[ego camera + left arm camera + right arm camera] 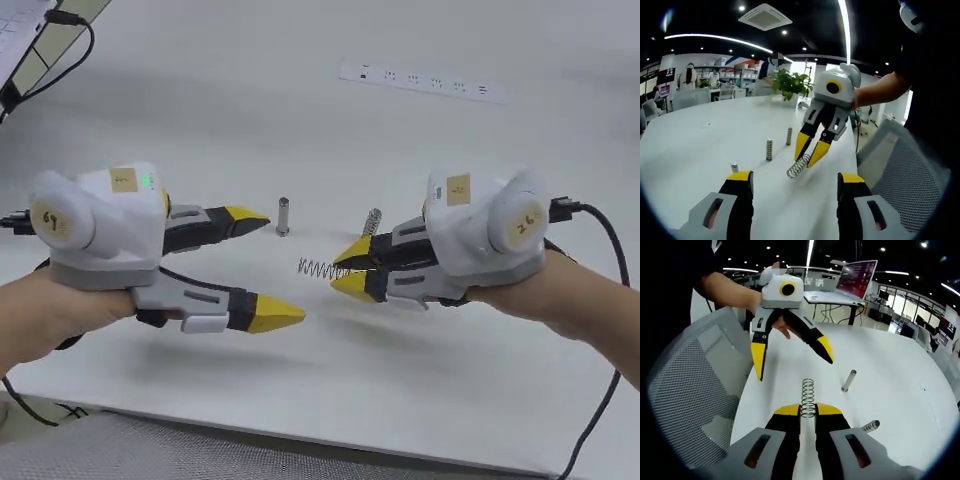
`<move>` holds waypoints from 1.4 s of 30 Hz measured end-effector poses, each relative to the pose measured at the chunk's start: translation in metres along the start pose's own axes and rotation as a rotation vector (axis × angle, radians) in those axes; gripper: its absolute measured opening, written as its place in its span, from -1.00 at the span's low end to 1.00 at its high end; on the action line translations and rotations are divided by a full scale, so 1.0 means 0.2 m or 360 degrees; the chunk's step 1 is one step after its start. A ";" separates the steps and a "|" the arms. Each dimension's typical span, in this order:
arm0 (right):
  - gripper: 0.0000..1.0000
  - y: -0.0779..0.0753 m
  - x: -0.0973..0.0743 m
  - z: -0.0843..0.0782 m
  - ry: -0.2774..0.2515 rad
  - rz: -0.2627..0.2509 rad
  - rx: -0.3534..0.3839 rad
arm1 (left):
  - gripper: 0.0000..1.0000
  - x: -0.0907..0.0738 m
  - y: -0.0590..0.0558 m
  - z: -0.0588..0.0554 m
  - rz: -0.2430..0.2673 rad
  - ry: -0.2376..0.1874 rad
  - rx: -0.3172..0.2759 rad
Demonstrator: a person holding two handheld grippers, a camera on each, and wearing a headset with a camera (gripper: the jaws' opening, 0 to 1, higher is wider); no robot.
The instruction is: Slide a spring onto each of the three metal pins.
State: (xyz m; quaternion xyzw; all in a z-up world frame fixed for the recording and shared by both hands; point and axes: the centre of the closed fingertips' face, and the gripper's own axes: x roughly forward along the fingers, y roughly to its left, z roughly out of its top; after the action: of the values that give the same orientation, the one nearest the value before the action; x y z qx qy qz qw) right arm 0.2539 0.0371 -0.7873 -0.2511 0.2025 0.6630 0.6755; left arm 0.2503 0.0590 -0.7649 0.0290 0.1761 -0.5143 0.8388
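While the right tongs [342, 270] pinch a spring [318, 267] in the air over the desk [200, 100], the left tongs [285, 266] are wide open. Next, I think, the spring must tip upright and slide down the bare pin [283, 216].

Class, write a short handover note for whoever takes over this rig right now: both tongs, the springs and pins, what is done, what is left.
Left tongs: open, holding nothing.
Right tongs: shut on a spring, its free end pointing toward the left tongs.
Pins: first sprung pin and second sprung pin stand on the table; the bare pin stands upright beside them.
Done: two of three pins.
Left: slide the held spring onto the bare pin.
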 end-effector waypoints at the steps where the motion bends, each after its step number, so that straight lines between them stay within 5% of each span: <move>1: -0.84 0.00 0.00 0.00 -0.0004 -0.0001 0.0001 | 0.24 0.01 0.00 0.00 -0.0008 0.0002 0.0009; 21: -0.84 0.03 -0.06 0.04 -0.0057 0.0026 -0.0051 | -0.58 0.13 -0.07 0.05 -0.0189 0.0018 0.0072; 42: -0.85 0.05 -0.10 0.06 -0.0099 0.0086 -0.0066 | -0.89 0.13 -0.10 0.07 -0.0242 0.0018 0.0125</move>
State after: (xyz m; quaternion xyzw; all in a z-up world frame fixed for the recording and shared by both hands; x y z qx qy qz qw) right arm 0.2435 0.0287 -0.7672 -0.2387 0.1743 0.6926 0.6580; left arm 0.2477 0.0249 -0.7576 0.0513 0.1623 -0.5828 0.7946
